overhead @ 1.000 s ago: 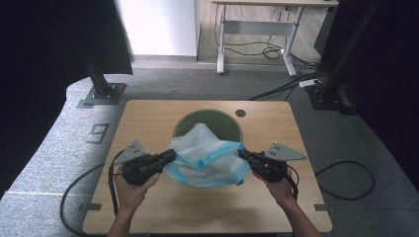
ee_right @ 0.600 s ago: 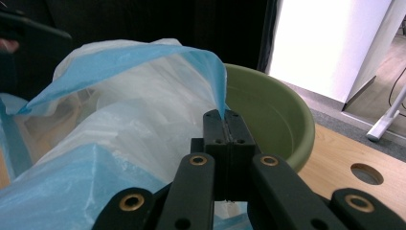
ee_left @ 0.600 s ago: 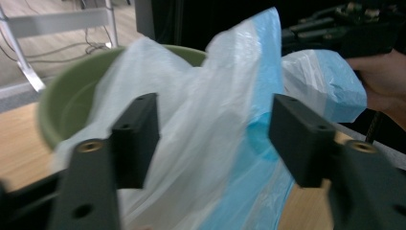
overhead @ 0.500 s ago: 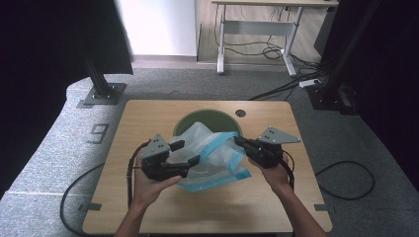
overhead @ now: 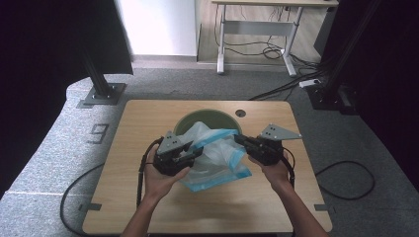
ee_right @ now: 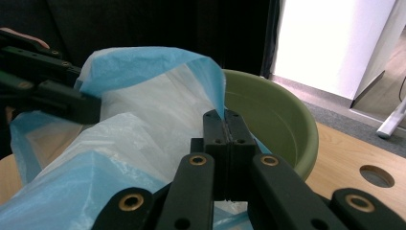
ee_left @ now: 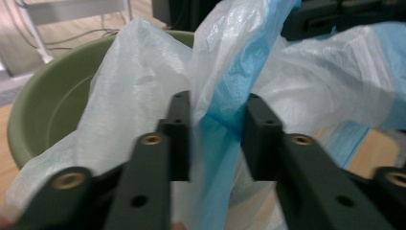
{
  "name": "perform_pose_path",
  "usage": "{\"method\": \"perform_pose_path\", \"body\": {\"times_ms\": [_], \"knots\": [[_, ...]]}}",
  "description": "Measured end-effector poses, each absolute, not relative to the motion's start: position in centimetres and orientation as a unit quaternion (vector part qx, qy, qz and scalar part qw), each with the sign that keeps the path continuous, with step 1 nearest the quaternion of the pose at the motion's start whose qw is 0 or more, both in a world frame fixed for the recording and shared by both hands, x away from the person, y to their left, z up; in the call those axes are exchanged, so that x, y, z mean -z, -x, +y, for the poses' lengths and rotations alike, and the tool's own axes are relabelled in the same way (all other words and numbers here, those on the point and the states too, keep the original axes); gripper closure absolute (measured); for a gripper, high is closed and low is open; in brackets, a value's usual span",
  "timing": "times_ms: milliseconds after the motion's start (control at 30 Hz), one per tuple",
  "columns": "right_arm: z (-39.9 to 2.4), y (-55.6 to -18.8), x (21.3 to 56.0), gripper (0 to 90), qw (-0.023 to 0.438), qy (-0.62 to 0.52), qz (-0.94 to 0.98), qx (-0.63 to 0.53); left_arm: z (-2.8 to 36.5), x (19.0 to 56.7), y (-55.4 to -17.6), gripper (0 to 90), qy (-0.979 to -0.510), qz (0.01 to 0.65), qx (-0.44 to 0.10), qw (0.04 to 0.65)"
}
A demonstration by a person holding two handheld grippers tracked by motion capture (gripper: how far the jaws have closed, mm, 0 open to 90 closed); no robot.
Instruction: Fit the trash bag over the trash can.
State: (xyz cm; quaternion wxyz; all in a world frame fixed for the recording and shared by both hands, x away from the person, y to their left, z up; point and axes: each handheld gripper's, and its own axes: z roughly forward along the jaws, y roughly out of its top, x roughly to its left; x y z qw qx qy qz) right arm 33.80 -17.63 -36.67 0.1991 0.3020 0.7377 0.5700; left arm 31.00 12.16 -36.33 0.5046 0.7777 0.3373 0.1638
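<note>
Blue-edged plastic bag (overhead: 217, 155) now hangs bunched over the green basin (overhead: 184, 123); right gripper (ee_right: 224, 125) stays pinched on its rim, left gripper (ee_left: 213, 139), just closing, straddles a fold untouched.

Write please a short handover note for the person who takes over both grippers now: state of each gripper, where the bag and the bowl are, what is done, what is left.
Right gripper: shut on the plastic bag, pinching its blue edge.
Left gripper: jaws just closing, a fold of the bag between them, gap visible, not yet pinched.
Green bowl: on the wooden table, behind the bag; the bag is held up partly over it.
Done: bag lifted, one side gripped.
Left: probably grip the left side, spread the bag, fit it to the bowl.
</note>
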Motion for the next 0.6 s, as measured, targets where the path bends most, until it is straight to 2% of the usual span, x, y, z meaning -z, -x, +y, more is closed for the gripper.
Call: {"method": "perform_pose_path", "body": {"times_ms": [100, 233, 333, 400, 500, 600], "knots": [[-17.7, -33.9, 36.7, 88.2, 0.199, -0.299, 0.740, -0.569, 12.6, 36.1, -31.5, 78.1, -0.775, 0.342, -0.153, 0.509], [-17.8, -34.2, 36.6, 86.5, 0.204, -0.287, 0.740, -0.574, 13.1, 35.4, -32.2, 85.4, -0.770, 0.342, -0.147, 0.518], [-17.8, -34.2, 36.6, 69.4, 0.217, -0.291, 0.729, -0.580, 13.5, 34.9, -32.9, 87.5, -0.763, 0.346, -0.144, 0.528], [-17.8, -34.0, 36.7, 62.1, 0.223, -0.296, 0.727, -0.579, 13.7, 34.6, -33.2, 88.0, -0.758, 0.348, -0.145, 0.532], [-18.1, -32.9, 36.8, 53.4, 0.200, -0.306, 0.722, -0.588, 13.9, 34.3, -33.4, 88.5, -0.749, 0.354, -0.143, 0.541], [-18.6, -31.4, 36.8, 49.3, 0.206, -0.307, 0.722, -0.585, 13.7, 34.3, -33.5, 88.7, -0.746, 0.353, -0.138, 0.547]]}}
